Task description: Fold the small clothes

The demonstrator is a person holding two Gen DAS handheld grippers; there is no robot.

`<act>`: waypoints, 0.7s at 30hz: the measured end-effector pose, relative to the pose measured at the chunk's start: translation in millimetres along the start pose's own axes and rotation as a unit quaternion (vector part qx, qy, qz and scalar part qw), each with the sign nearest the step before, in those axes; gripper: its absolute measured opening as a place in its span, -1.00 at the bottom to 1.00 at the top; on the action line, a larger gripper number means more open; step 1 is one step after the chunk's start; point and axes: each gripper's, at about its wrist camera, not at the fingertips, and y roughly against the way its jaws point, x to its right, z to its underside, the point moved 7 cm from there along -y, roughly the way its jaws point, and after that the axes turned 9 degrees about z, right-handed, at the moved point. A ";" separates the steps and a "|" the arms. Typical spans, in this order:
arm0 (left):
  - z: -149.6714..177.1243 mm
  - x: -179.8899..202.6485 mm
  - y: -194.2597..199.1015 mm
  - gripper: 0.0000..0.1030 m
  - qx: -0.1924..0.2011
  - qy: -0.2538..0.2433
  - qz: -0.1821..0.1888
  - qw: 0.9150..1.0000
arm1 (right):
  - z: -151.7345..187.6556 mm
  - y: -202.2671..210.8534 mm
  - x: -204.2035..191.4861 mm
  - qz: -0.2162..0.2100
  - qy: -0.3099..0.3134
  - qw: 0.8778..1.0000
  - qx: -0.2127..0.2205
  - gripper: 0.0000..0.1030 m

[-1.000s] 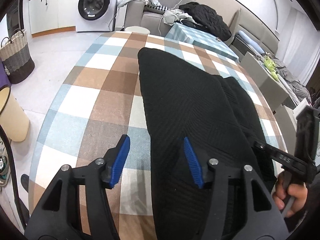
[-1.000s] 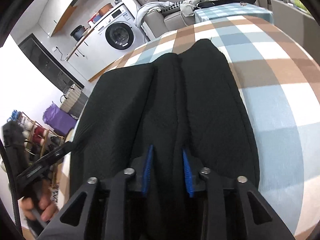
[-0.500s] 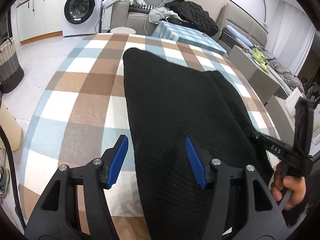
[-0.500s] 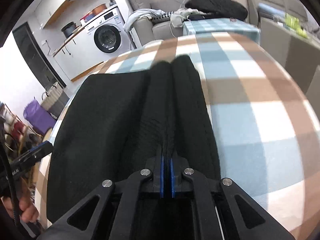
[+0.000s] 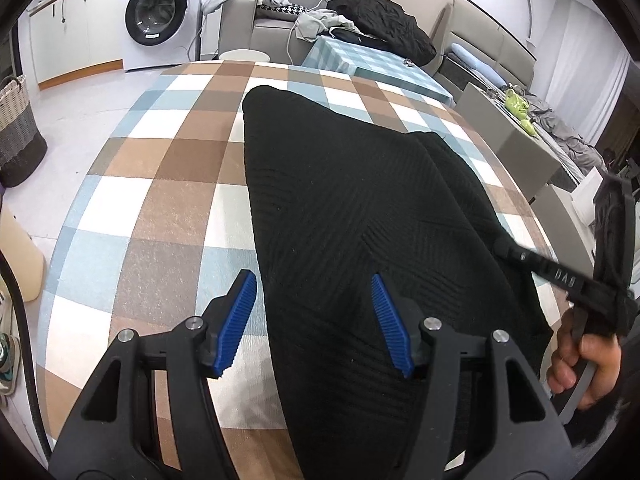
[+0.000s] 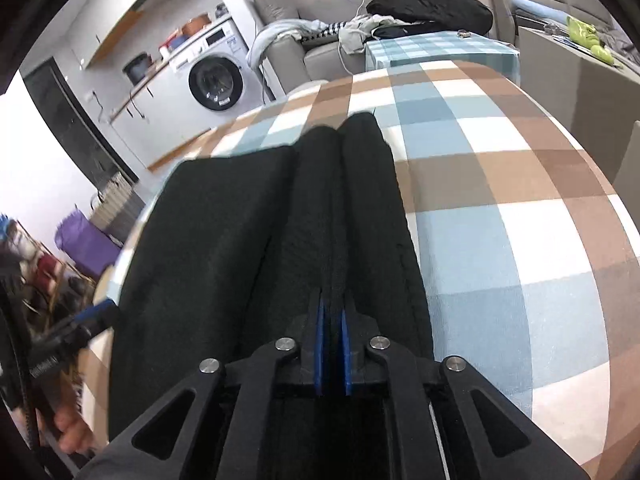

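The checked brown, blue and white tablecloth (image 5: 160,208) carried the black ribbed knit garment (image 5: 360,208) lying flat. The right gripper (image 6: 331,344) pinched its raised ridge, jaws easing apart, presumably to fold. The left gripper (image 5: 312,320) straddled the garment's edge unclenched, ready to grasp.

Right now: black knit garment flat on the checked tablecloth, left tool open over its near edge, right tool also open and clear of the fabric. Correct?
Not quite. The right tool is not open: the right wrist view shows its blue pads pinched on a ridge of the black knit garment. The rest holds: the garment lies on the checked tablecloth, and the left tool is open over its near edge.
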 end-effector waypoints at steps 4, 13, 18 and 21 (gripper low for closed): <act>-1.2 -2.0 -2.6 0.10 0.000 0.001 0.003 1.000 | -17.3 -9.8 -3.0 -0.009 -0.006 1.000 0.001 -0.74; -7.3 -4.3 0.4 0.10 0.005 0.007 0.004 1.000 | -38.0 -13.0 -14.1 -0.001 0.024 0.999 0.027 -0.91; -10.0 -0.4 0.6 0.10 0.007 -0.002 0.009 1.000 | -53.6 26.9 -13.1 0.016 0.036 0.994 0.100 -0.92; -6.7 0.9 -4.7 0.10 -0.003 -0.003 0.009 1.000 | -43.4 -5.3 6.6 0.031 0.008 0.998 0.047 -0.92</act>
